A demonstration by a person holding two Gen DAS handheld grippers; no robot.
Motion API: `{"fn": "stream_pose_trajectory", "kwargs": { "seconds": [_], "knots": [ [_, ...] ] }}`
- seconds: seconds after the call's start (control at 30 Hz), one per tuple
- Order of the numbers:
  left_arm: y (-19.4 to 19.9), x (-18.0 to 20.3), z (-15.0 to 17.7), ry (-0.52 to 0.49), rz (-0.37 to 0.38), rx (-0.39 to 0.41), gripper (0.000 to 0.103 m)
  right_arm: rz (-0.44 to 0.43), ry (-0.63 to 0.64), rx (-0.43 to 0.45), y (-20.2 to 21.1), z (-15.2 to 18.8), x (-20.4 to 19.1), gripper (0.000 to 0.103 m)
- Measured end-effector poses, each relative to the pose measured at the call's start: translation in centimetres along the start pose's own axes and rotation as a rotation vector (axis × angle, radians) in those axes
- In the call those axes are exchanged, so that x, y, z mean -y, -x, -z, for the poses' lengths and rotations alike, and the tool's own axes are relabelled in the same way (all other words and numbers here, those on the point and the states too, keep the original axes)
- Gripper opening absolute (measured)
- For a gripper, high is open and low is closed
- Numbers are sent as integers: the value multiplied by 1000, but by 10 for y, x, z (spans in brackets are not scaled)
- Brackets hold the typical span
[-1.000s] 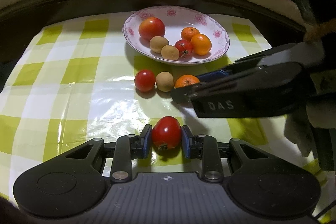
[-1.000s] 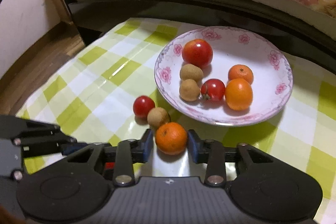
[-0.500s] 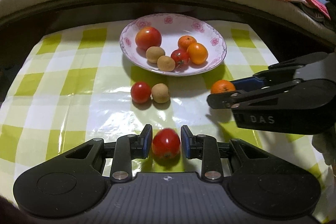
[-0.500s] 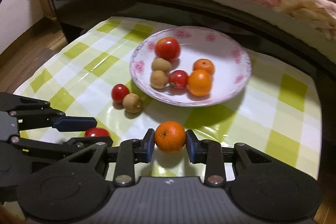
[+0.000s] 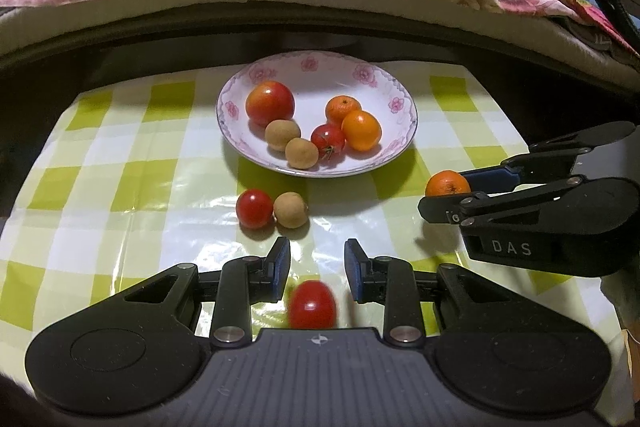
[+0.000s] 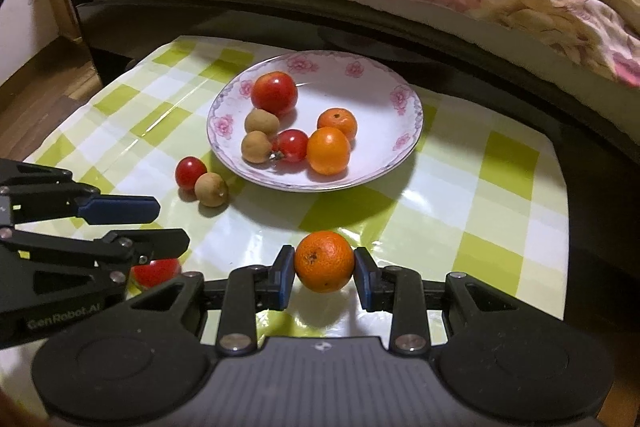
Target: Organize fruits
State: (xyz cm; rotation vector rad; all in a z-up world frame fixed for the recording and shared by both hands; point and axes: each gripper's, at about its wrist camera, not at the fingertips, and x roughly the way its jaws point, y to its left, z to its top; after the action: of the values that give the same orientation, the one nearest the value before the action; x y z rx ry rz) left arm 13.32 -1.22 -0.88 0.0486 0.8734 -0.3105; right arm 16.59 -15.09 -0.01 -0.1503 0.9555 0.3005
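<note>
**A:** Left wrist view first; the left gripper (image 5: pixel 317 255) had its jaws spread, and the blurred cherry tomato (image 5: pixel 312 303) sat low between the fingers, touching neither pad, so nothing was pinched there.

**B:** Agreed; whether that tomato rested on the checked tablecloth (image 5: pixel 120 163) or hung just above it, I could not tell from this angle.

**A:** Off to the side the right gripper (image 5: pixel 444 193) showed a mandarin (image 5: pixel 448 183) at its tips; ahead stood the flowered plate (image 5: pixel 320 75), already carrying a large tomato, two mandarins, a small tomato and two longans.

**B:** And just in front of the plate a second cherry tomato (image 5: pixel 255 207) and a loose longan (image 5: pixel 291 209) lay touching each other on the cloth.

**A:** Over to the right wrist view; here the blue pads were pressed on both sides of the mandarin (image 6: pixel 324 261), a firm pinch, held above the cloth near the plate's front rim.

**B:** The left gripper (image 6: pixel 172 225) came in from the edge, jaws apart, with a patch of red tomato (image 6: pixel 156 273) under it.

**A:** My reading: better than half done; six pieces were plated, four remained outside, one of them already gripped.
</note>
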Motion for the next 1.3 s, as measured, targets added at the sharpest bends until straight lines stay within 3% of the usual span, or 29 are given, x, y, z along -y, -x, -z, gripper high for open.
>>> {"fn": "stream_pose_trajectory", "kwargs": {
  "seconds": [0.67,1.1,1.2,1.3],
  "knots": [
    [-12,8,8,-48,-9,-51,38,16,-5,10,3,0,3,51],
    [-19,9,18,-73,-29,-77,46,19,-5,12,3,1,4,51],
    [-19,10,18,-71,-24,-76,35,20,-5,13,4,1,4,51],
    [-18,11,17,-70,-33,-74,35,21,-1,15,5,2,5,51]
  ]
}}
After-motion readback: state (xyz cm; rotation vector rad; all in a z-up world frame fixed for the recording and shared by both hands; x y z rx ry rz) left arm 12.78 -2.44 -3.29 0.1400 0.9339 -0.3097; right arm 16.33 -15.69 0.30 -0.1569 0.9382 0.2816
